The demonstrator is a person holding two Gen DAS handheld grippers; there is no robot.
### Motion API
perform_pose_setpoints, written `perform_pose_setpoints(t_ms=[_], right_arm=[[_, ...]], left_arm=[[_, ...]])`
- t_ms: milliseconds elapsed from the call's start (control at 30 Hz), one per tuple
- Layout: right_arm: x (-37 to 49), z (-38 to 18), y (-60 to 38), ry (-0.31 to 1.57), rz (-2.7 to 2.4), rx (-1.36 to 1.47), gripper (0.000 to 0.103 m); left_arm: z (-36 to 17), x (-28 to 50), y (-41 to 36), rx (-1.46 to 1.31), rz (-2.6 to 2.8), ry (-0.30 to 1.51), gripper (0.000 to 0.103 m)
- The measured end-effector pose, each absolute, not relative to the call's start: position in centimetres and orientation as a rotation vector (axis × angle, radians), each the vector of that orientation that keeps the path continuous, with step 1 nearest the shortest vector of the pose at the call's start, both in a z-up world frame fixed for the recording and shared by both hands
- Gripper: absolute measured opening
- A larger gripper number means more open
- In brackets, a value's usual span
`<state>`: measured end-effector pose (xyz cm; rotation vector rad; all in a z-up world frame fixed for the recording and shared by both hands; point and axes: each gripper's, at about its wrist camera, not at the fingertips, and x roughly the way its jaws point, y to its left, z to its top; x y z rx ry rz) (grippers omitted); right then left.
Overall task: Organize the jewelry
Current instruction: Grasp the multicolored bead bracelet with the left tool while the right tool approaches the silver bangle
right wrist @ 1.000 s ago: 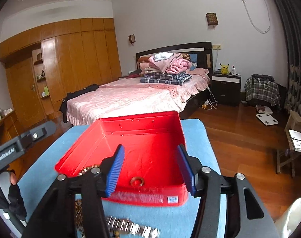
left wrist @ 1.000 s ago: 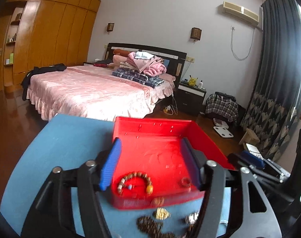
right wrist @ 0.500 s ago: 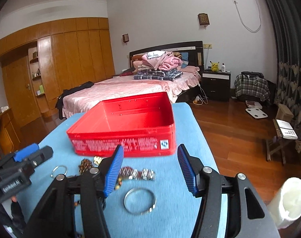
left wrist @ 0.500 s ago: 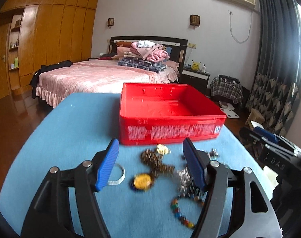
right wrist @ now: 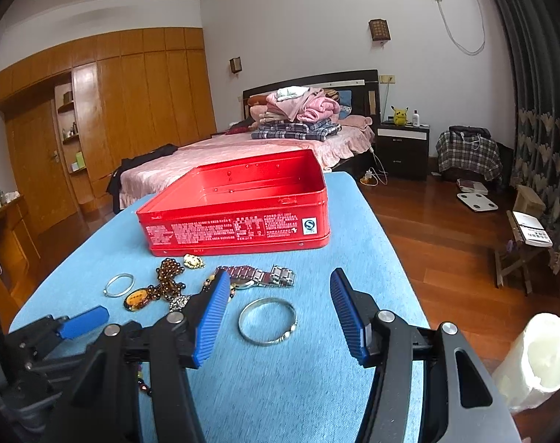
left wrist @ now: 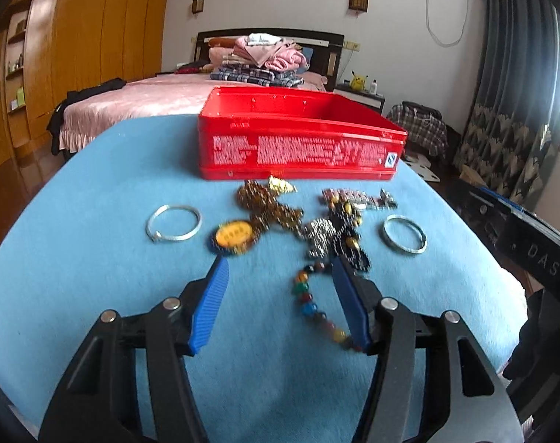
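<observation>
While I look along my right gripper (right wrist: 280,310), the silver bangle (right wrist: 268,321) lies flat on the blue table (right wrist: 372,258) just ahead of and between the blue fingers (right wrist: 211,317), nearer the left one, its ring lying level so no axis matters. Those jaws stand half open, clear of the bangle, holding nothing. My left gripper (left wrist: 280,295) is narrowing its jaws, and they grasp nothing yet; the coloured bead bracelet (left wrist: 313,302) runs along the inside of its right finger (left wrist: 350,306), whether touching I cannot tell. Just past those tips sit the yellow pendant (left wrist: 233,235) and a tangle of beads (left wrist: 276,210), with a second bangle (left wrist: 174,222) off to the left. Farther on stands the red tin (right wrist: 239,217), open, well beyond both pairs of fingers. I judge the right hand nearer a clean pick.
</observation>
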<state>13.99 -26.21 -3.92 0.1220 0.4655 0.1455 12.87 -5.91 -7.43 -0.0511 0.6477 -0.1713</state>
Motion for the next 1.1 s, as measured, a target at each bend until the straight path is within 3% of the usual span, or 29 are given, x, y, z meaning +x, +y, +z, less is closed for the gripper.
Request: perform_pose_setpoints(t_ms=[367,700,1100], right_arm=[[13.8,-4.5,-26.1,0.474,0.144,0.115,0.056],[14.3,-5.1,-26.0,0.504,0.145,0.110,0.056],[15.4,-6.4,-25.6,0.587,0.140,0.092,0.056]], left_arm=[[-9.0,12.1,-7.2,-0.043,-0.188,0.670,0.038],[-9.3,12.0,-8.0,-0.044,-0.222,0.666,0.007],[-8.6,13.4,-5.3,-0.077,-0.110,0.638,0.007]])
